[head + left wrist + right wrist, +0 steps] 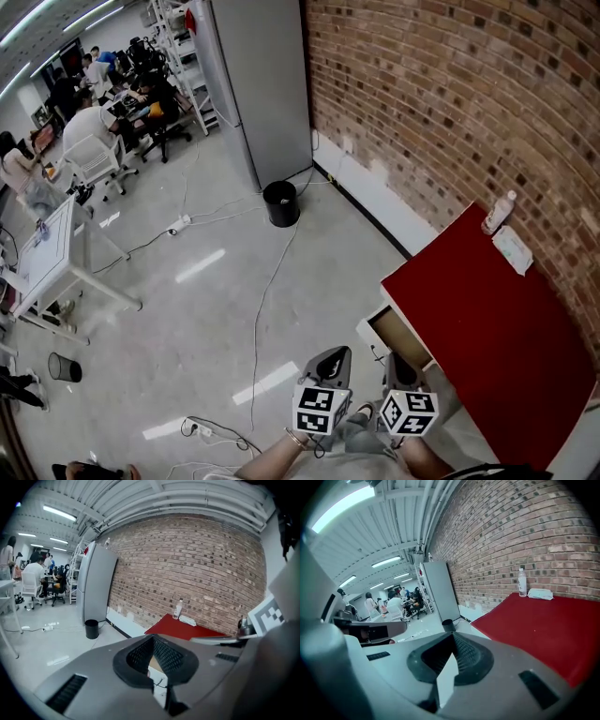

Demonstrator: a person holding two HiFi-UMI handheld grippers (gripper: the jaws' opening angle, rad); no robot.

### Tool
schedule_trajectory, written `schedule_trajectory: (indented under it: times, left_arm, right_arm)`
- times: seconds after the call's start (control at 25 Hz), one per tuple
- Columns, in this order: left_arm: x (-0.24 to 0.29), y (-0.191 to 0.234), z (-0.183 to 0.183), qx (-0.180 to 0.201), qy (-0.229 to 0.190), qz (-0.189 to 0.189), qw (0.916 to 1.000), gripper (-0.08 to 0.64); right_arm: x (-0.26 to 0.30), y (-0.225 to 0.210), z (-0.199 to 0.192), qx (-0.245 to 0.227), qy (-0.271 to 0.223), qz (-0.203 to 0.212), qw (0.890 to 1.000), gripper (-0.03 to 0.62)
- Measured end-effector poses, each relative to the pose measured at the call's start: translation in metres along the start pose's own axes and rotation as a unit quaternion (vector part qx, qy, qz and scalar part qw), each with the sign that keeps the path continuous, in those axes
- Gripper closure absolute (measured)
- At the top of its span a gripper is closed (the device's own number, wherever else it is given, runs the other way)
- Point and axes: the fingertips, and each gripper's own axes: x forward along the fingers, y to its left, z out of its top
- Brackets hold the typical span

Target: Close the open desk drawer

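Now the left gripper [329, 360] and right gripper [401, 367] hang close to the person, each with jaws pressed together on nothing. Just ahead, the white-fronted, wood-lined drawer [397, 334] sticks out of the red-topped desk [487, 319]. This looks like the approach step; the next move calls for a closed tip on the drawer front and a straight push in.

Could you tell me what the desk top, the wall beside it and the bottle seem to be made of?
Desk top: likely laminate or painted board; smooth, even matte red.
Wall: bare brick, visible mortar joints.
Bottle: probably clear plastic, see-through; too small to be sure.
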Motion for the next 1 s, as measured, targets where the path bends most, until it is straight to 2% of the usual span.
schedule_trajectory:
  times: [0.4,0.52,0.84,1.0]
  left_arm:
    - [0.012,-0.004,-0.022,-0.005,0.014,-0.012,0.9998,0.561]
    - [0.020,-0.005,-0.035,-0.008,0.015,-0.027,0.9995,0.561]
    - [0.050,-0.011,-0.098,0.002,0.052,-0.062,0.9967,0.561]
    - [0.068,-0.020,-0.138,0.002,0.070,-0.091,0.9935,0.561]
  right_arm:
    - [-0.019,-0.027,-0.031,0.016,0.011,-0.022,1.000,0.594]
    - [-0.019,-0.039,-0.047,0.027,0.022,-0.035,0.999,0.595]
    - [-0.021,-0.076,-0.091,0.071,0.030,-0.083,0.994,0.594]
    - [-0.019,-0.093,-0.119,0.074,0.038,-0.099,0.992,0.595]
